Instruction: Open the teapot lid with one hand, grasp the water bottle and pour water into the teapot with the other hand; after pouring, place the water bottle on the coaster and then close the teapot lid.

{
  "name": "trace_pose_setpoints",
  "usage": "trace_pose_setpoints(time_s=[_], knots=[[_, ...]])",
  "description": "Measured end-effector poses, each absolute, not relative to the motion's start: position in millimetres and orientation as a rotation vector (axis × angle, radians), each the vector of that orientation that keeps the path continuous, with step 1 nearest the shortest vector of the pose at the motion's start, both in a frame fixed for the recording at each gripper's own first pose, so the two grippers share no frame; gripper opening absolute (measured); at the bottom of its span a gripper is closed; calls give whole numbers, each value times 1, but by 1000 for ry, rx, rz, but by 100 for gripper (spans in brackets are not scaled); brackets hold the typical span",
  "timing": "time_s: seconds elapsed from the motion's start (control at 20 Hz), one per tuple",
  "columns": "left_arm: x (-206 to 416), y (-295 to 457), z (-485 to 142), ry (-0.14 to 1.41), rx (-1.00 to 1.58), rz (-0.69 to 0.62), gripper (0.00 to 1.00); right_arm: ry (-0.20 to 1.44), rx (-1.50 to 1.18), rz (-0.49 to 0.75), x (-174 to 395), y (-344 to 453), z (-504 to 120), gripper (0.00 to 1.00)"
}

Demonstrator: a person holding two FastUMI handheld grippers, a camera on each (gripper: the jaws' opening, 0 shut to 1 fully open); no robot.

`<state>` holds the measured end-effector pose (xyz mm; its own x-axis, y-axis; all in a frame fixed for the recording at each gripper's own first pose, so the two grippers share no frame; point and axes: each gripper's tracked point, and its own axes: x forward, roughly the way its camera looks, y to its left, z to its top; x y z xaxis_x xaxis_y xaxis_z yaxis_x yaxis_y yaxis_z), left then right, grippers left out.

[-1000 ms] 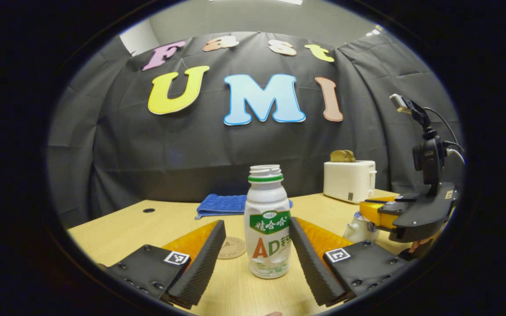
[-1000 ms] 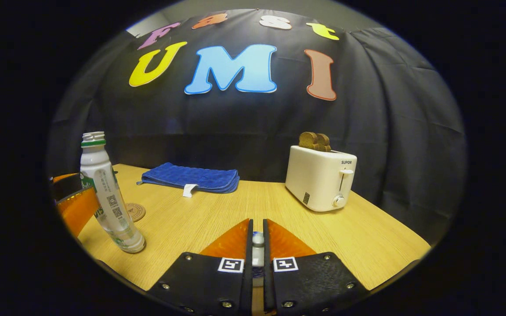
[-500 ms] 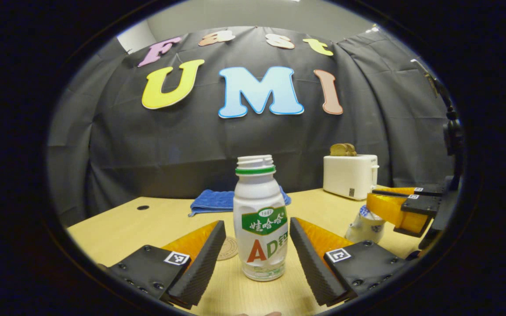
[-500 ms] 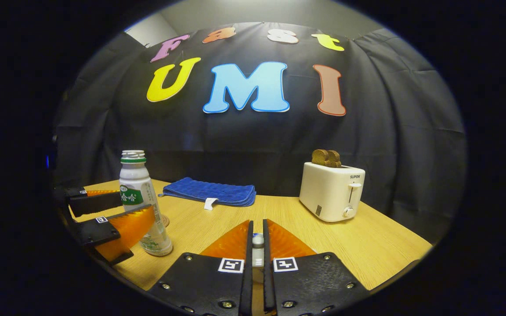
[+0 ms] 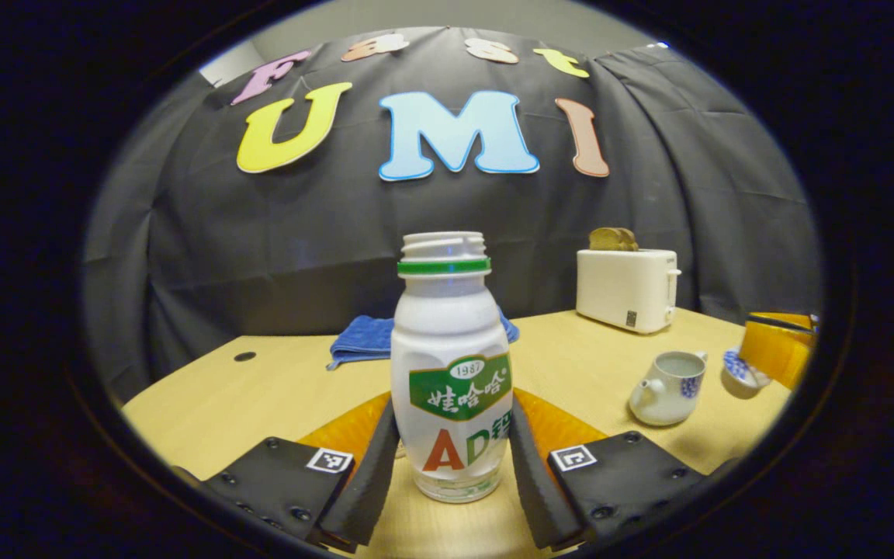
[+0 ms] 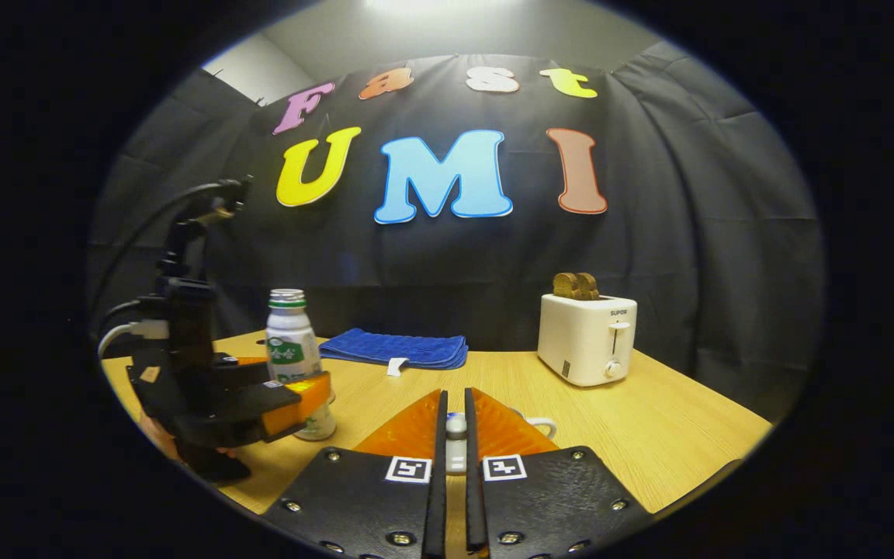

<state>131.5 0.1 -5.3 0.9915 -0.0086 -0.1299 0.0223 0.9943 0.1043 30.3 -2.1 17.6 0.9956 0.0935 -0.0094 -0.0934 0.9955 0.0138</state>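
Observation:
A white water bottle (image 5: 451, 365) with a green neck ring and no cap stands on the wooden table (image 5: 261, 396). My left gripper (image 5: 452, 407) is shut on its lower body, one finger pressed to each side. To the right sits the small white teapot (image 5: 668, 388), open at the top. Beyond it the blue-and-white lid (image 5: 740, 371) hangs in my right gripper (image 5: 777, 341). In the right gripper view, that gripper (image 6: 455, 396) is shut on the lid's knob (image 6: 455, 425), with the teapot's handle (image 6: 544, 425) just past the fingers. The left gripper (image 6: 299, 400) and bottle (image 6: 289, 349) are at the left.
A white toaster (image 5: 625, 289) holding bread stands at the back right of the table, also seen in the right gripper view (image 6: 587, 338). A folded blue cloth (image 6: 396, 348) lies at the back centre. A small hole (image 5: 244, 356) marks the table's far left.
My left gripper moved forward and its fingers closed from wide apart onto the bottle. My right gripper carried the lid off to the right, uncovering the open teapot.

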Motion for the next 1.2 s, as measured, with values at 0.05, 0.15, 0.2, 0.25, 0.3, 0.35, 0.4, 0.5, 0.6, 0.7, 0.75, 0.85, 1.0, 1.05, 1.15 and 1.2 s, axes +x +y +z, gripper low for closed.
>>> trace_pose_setpoints(time_s=[0.05, 0.15, 0.2, 0.25, 0.3, 0.35, 0.4, 0.5, 0.6, 0.7, 0.75, 0.85, 1.0, 1.05, 1.15, 1.2], knots=[[133, -3, -4, 130, 135, -24, 78, -3, 5, 89, 9, 0, 18, 10], [136, -10, -1, 133, 222, -41, 80, -12, -12, 82, -20, -1, 18, 10], [138, -16, -1, 131, 270, -52, 82, -16, -12, 88, -37, 2, 18, 10], [142, -23, 2, 122, 357, -62, 82, -15, -3, 87, -48, 1, 16, 10], [146, -34, 5, 104, 462, -81, 82, -5, 20, 93, -61, 3, 12, 10], [150, -41, 9, 94, 520, -87, 82, -3, 33, 93, -67, 2, 11, 10], [150, -47, 13, 77, 583, -86, 82, 0, 37, 87, -73, 1, 10, 10], [149, -64, 13, 67, 668, -113, 82, 9, 51, 70, -81, -6, 4, 10], [157, -76, 5, 86, 785, -148, 82, 19, 64, 59, -86, -14, -2, 10], [162, -81, 0, 92, 849, -160, 73, 14, 78, 45, -87, -21, 0, 10], [162, -82, -1, 91, 874, -161, 82, 10, 85, 37, -88, -24, 0, 10], [162, -84, -2, 91, 920, -162, 82, 15, 90, 25, -88, -29, -3, 10], [160, -85, 0, 74, 1039, -167, 82, 20, 105, 18, -88, -35, -5, 10], [161, -85, -1, 57, 1114, -159, 78, 18, 117, 11, -89, -38, -4, 10], [165, -91, -2, 32, 1181, -165, 81, 14, 134, 12, -88, -39, -4, 10], [169, -94, -7, 38, 1207, -179, 82, 13, 132, 12, -88, -39, -4, 10]])
